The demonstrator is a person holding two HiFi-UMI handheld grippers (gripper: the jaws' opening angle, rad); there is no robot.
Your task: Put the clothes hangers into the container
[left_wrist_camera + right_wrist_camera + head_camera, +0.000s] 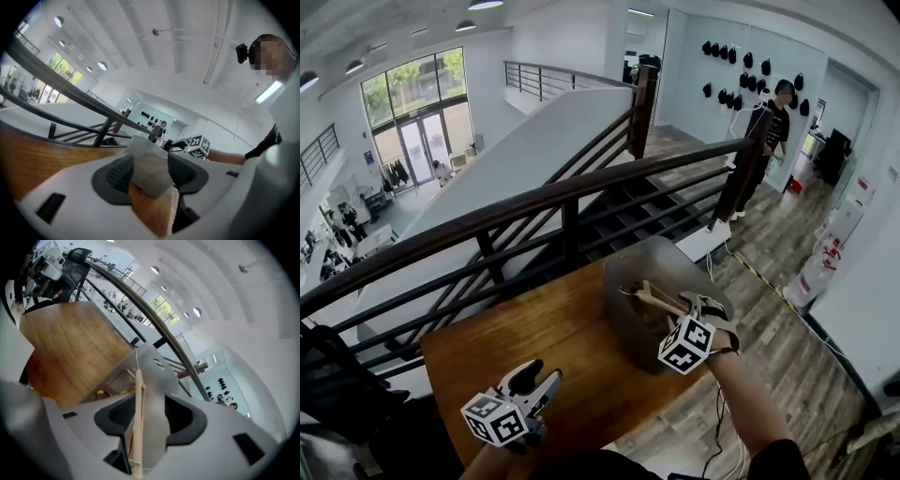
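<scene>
1. The right gripper (698,304) hovers over the container (630,274), its jaws wide and not clamping the hanger (138,418) between them.
2. The hanger leans inside the container.
3. The left gripper (536,375) is wide and empty above the table (534,328).

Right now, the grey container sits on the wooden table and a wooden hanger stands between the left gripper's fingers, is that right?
No: the right gripper view shows the wooden hanger between the fingers of the right gripper, not the left gripper. The grey container does sit on the wooden table.
</scene>
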